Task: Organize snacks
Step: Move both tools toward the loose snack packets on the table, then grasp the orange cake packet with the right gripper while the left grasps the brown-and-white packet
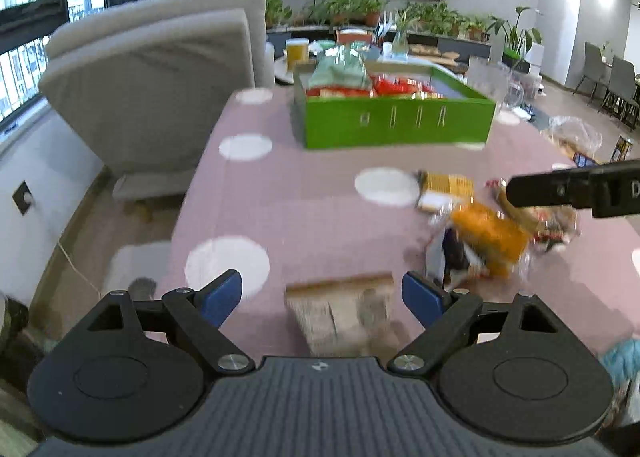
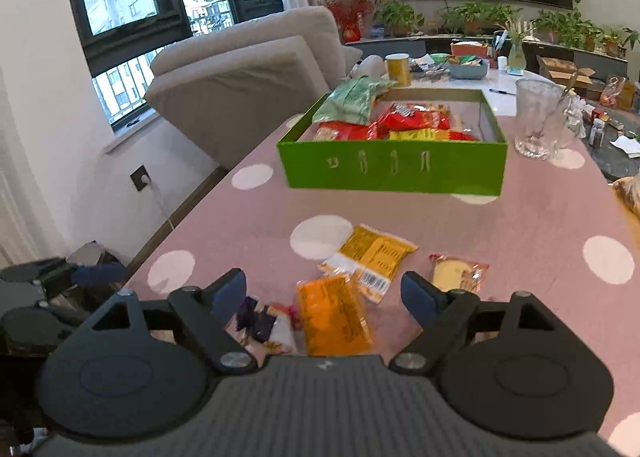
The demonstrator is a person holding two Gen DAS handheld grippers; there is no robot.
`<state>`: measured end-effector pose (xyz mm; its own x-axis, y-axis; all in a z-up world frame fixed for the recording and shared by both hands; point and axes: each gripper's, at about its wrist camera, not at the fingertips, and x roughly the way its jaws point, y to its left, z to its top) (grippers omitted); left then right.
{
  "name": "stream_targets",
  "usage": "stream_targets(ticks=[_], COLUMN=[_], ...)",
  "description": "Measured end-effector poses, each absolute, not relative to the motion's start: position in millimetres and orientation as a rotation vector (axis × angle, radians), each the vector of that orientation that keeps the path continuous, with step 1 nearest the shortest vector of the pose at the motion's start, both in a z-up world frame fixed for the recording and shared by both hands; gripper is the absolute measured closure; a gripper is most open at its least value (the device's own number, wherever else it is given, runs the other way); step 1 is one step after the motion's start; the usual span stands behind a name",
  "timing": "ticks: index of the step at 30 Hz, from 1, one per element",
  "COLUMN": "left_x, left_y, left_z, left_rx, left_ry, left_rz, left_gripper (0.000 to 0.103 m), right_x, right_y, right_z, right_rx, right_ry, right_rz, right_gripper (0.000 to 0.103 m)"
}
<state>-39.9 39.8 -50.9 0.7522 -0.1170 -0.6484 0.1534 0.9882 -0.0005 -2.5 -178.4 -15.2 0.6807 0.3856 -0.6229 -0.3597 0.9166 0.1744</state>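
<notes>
A green box (image 1: 396, 123) (image 2: 394, 173) holding green, red and yellow snack packs stands at the far middle of the pink dotted table. Loose snacks lie nearer: an orange pack (image 2: 334, 315) (image 1: 490, 235), a yellow pack (image 2: 370, 257) (image 1: 446, 189), a small clear pack with a pale cake (image 2: 458, 273), and a dark purple pack (image 2: 262, 323). A tan blurred pack (image 1: 340, 311) lies between the jaws of my open left gripper (image 1: 322, 293). My right gripper (image 2: 322, 293) is open, just above the orange pack; it also shows in the left wrist view (image 1: 572, 189).
A glass mug (image 2: 538, 123) stands right of the box. A grey sofa (image 2: 248, 73) sits left of the table. A further table behind holds a yellow cup (image 2: 398, 67) and clutter. A clear bag (image 1: 574, 137) lies at the table's right edge.
</notes>
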Motion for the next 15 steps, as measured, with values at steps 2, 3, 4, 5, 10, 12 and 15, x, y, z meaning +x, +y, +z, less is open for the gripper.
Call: stream_targets(ticks=[2, 3, 4, 5, 10, 12, 15], left_x=[-41.8, -43.3, -44.4, -44.4, -40.7, -38.5, -34.5], left_y=[37.4, 35.2, 32.8, 30.8, 24.0, 23.6, 25.1], left_z=[-55.9, -57.3, -59.1, -60.8, -68.7, -72.1, -75.3], left_rx=[0.059, 0.065, 0.07, 0.077, 0.099, 0.099, 0.092], left_ry=[0.718, 0.721, 0.725, 0.729, 0.758, 0.769, 0.788], left_rz=[-0.162, -0.174, -0.185, -0.196, -0.208, -0.203, -0.2], left_gripper=[0.017, 0.017, 0.017, 0.017, 0.017, 0.017, 0.017], right_x=[-6.3, -7.2, -8.0, -8.6, -8.8, -7.0, -4.5], right_y=[-172.3, -169.3, -166.9, -164.6, -158.9, -158.5, -161.5], right_z=[-17.3, -18.2, -19.4, -21.0, -32.1, -36.1, -37.6], right_rx=[0.02, 0.007, -0.007, -0.024, -0.104, -0.117, -0.109], right_ry=[0.715, 0.718, 0.72, 0.722, 0.733, 0.746, 0.761], right_rz=[0.429, 0.428, 0.425, 0.419, 0.374, 0.364, 0.361], right_gripper=[0.044, 0.044, 0.044, 0.044, 0.044, 0.044, 0.044])
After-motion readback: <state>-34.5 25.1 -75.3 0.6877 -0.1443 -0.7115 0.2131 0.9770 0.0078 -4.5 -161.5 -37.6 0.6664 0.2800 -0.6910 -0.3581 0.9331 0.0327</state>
